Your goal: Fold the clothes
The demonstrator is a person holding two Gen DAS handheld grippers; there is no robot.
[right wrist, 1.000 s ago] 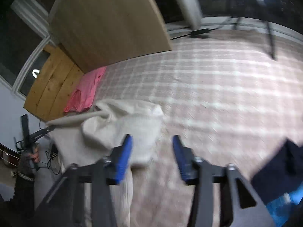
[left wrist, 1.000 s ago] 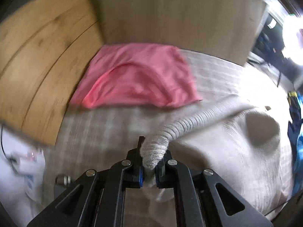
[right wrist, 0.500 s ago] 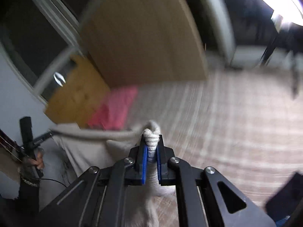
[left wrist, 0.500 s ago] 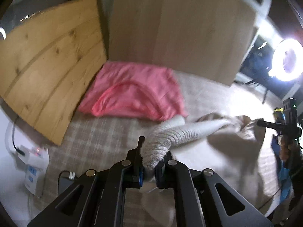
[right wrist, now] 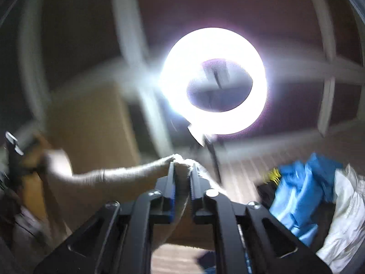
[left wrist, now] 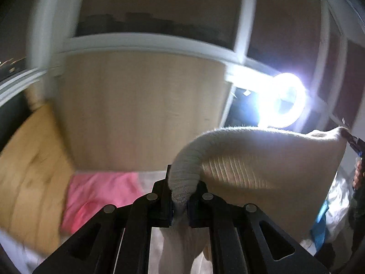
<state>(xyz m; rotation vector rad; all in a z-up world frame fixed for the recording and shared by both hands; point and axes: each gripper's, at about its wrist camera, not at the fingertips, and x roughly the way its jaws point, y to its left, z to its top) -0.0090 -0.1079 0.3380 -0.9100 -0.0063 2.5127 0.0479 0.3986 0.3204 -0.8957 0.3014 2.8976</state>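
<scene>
While the left gripper (left wrist: 180, 202) and right gripper (right wrist: 182, 182) each had jaws clamped on the cream sweater (left wrist: 262, 159) stretched across lower centre, a pink garment (left wrist: 100, 191) lay lower left, a ring light (right wrist: 214, 81) glaring beyond.

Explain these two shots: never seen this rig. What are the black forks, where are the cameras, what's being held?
No robot here: a person holds a two-finger clamp in each hand, and a fisheye camera on each clamp looks out along its fingers. The black forks are those fingers.

Left wrist view: the left gripper is shut on a rolled edge of a cream knit garment, which is lifted and stretches across to the right gripper at the frame's edge.

Right wrist view: the right gripper pinches another part of the same garment, in front of a ring light.

Lying below: a pink garment near wooden boards, and a blurred pile of blue and white clothes.
</scene>
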